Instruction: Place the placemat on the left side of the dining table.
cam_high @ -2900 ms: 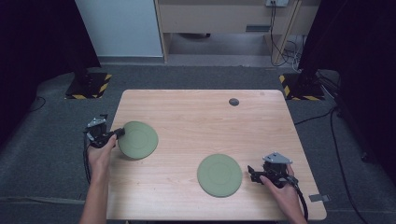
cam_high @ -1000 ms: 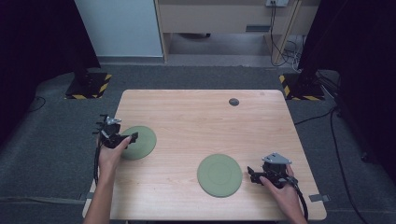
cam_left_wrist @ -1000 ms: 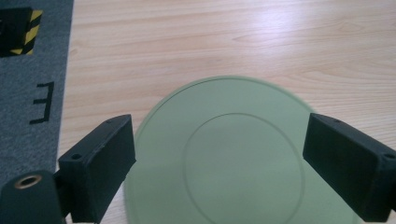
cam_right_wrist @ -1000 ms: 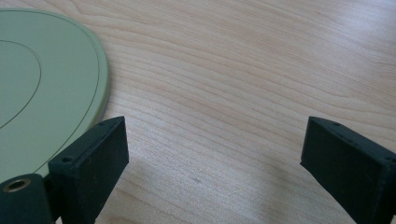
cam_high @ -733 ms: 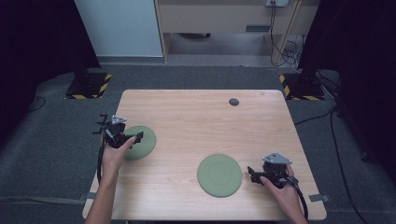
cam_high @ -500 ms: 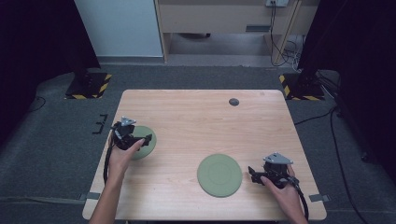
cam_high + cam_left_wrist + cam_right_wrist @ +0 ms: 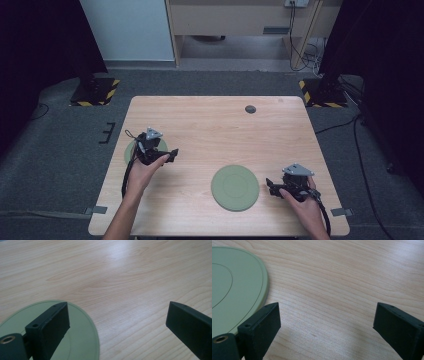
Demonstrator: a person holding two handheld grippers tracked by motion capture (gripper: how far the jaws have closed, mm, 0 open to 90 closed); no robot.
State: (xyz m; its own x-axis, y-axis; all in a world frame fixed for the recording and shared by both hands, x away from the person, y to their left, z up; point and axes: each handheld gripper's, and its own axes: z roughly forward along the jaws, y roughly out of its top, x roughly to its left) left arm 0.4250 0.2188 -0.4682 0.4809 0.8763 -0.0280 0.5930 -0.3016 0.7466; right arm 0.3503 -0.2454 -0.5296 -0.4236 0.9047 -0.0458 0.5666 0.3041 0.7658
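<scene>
Two flat green plates lie on the wooden table [image 7: 215,130]. The left plate [image 7: 131,151] sits under my left hand, mostly covered by it. My left gripper [image 7: 172,154] points right, open, its jaws past the plate's right edge. In the left gripper view the gripper [image 7: 117,307] is open over bare wood, one jaw above the plate's rim [image 7: 82,340]. The second plate [image 7: 235,187] lies near the front. My right gripper [image 7: 270,186] rests just right of it, open and empty. The right gripper view shows the gripper [image 7: 327,306] beside that plate [image 7: 237,290], apart from it.
A small dark round disc [image 7: 250,109] lies near the table's far edge. Black stands with yellow-striped bases [image 7: 95,91] [image 7: 320,94] sit on the floor beyond both far corners. A cable trails from each gripper toward the front edge.
My left gripper has moved right, from the left plate's left edge across it to its right side. Both plates and the right gripper have stayed in place.
</scene>
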